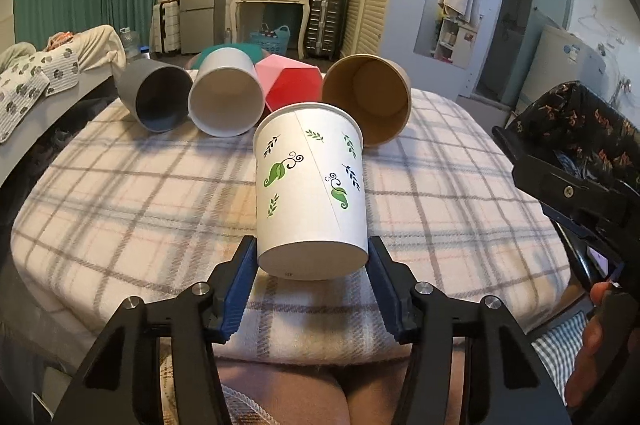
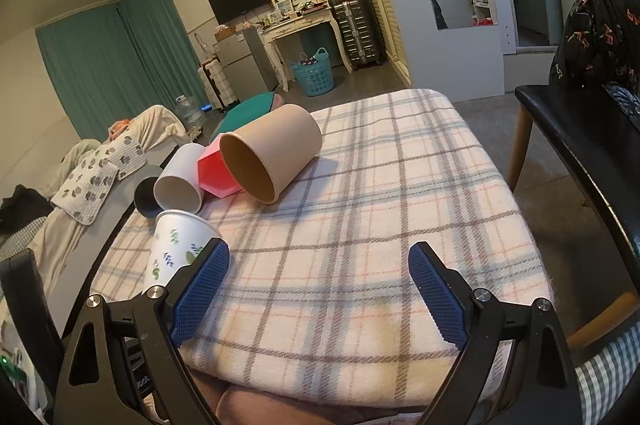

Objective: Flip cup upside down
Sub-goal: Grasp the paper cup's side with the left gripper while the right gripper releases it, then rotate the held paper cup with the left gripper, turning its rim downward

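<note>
A white paper cup (image 1: 310, 185) printed with green leaves lies tilted, its closed base towards the camera and its rim pointing away. My left gripper (image 1: 312, 251) is shut on the cup's base, one blue pad on each side. The cup also shows in the right wrist view (image 2: 176, 245), at the left behind my right gripper's left finger. My right gripper (image 2: 318, 259) is open and empty over the plaid blanket (image 2: 360, 205); it shows in the left wrist view at the right edge (image 1: 568, 185).
Several cups lie on their sides at the far end of the blanket: grey (image 1: 158, 97), white (image 1: 226, 97), pink (image 1: 290, 81) and brown (image 1: 370, 97). A black chair (image 2: 580, 129) stands to the right, a bed (image 2: 80, 185) to the left.
</note>
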Action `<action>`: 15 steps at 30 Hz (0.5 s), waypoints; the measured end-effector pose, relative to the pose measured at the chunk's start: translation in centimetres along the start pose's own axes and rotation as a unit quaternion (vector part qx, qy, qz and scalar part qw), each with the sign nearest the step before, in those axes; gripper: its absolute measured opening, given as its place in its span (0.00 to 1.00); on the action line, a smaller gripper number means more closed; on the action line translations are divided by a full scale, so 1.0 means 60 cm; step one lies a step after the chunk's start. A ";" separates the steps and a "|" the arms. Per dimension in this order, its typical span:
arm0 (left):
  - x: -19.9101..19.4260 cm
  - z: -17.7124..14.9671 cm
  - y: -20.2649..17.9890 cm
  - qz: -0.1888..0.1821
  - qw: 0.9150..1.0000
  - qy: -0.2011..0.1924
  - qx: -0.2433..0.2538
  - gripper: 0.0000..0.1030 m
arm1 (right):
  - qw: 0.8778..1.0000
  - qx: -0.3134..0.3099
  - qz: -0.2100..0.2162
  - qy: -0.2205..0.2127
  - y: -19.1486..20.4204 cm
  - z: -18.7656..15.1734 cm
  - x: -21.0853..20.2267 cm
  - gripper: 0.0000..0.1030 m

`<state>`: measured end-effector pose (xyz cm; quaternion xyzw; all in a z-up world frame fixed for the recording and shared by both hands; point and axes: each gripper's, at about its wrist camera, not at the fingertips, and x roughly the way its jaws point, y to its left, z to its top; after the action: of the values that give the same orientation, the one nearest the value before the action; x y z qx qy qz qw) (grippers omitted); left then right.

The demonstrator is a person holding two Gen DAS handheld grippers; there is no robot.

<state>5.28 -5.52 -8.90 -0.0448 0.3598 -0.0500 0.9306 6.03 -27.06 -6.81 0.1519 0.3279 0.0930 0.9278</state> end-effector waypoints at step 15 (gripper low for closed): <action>-0.045 0.059 0.006 0.020 0.998 -0.032 0.043 0.54 | 1.000 -0.003 0.002 -0.001 0.010 -0.001 -0.002 0.89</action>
<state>5.69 -4.66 -4.53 0.0013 0.3278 -0.0451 0.9437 5.85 -26.49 -6.59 0.1500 0.3267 0.0958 0.9282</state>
